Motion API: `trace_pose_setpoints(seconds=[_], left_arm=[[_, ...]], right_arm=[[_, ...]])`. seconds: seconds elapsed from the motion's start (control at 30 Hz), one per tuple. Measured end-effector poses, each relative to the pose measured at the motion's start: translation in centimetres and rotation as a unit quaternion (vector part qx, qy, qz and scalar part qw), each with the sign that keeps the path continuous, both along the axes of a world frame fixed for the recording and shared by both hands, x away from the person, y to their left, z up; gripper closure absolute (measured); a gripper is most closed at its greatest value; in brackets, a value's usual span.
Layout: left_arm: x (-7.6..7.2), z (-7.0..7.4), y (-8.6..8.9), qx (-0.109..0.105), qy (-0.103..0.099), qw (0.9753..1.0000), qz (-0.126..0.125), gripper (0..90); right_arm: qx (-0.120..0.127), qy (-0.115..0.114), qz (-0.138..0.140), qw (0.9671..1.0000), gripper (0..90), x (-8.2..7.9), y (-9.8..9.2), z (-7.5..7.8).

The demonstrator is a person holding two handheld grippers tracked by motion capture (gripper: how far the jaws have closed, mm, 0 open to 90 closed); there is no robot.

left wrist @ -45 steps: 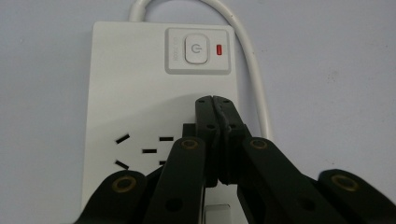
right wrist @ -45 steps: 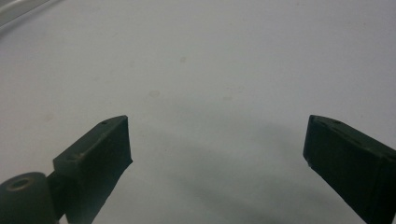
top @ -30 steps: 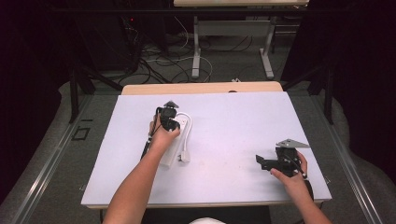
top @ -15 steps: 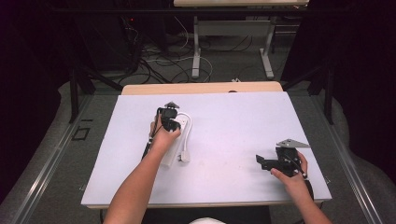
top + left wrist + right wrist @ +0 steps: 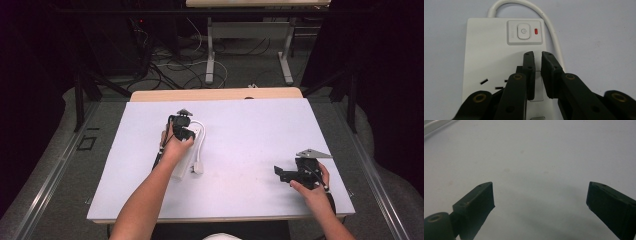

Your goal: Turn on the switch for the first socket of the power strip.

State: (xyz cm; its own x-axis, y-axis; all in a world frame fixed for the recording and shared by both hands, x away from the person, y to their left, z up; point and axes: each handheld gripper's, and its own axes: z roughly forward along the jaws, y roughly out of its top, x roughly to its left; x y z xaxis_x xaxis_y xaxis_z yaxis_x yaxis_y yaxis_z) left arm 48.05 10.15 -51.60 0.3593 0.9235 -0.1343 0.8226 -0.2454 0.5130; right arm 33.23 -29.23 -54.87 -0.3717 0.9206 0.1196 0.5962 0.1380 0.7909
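Nothing moved this last second: our left gripper (image 5: 537, 56) stays nearly closed over power strip (image 5: 499, 50); right gripper (image 5: 539, 202) idles wide near table's (image 5: 250, 120) right edge.

We see the tabletop (image 5: 250, 130) evenly lit from above while the room around it sinks into near black. In the right gripper view a soft shadow spreads between the jaws, and the picture looks hazy. The left gripper view is sharper, with its near jaws slightly blurred.
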Motion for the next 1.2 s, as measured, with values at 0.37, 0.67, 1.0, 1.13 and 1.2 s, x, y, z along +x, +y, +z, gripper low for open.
trace_pose_setpoints(seconds=[0.37,0.67,1.0,1.13,1.2], left_arm=[[0.1,0.2,0.3,-0.012,-0.011,0.9998,-0.01,62.0],[0.2,0.6,0.7,-0.011,-0.034,0.9993,-0.012,48.9],[-0.1,1.3,0.3,0.015,-0.082,0.9957,-0.04,27.8],[-0.3,1.7,0.0,0.018,-0.095,0.9936,-0.058,25.7],[-0.4,2.0,-0.1,0.018,-0.106,0.992,-0.067,25.4]], right_arm=[[0.002,0.002,-0.001,1.0,7.2,0.0,0.0,0.0],[0.005,0.005,-0.003,1.0,7.3,0.0,0.1,0.0],[0.004,0.004,-0.003,1.0,7.5,0.0,0.0,0.0],[0.005,0.004,-0.004,1.0,7.6,0.0,0.0,0.0],[0.005,0.004,-0.004,1.0,7.6,0.0,0.0,0.0]])
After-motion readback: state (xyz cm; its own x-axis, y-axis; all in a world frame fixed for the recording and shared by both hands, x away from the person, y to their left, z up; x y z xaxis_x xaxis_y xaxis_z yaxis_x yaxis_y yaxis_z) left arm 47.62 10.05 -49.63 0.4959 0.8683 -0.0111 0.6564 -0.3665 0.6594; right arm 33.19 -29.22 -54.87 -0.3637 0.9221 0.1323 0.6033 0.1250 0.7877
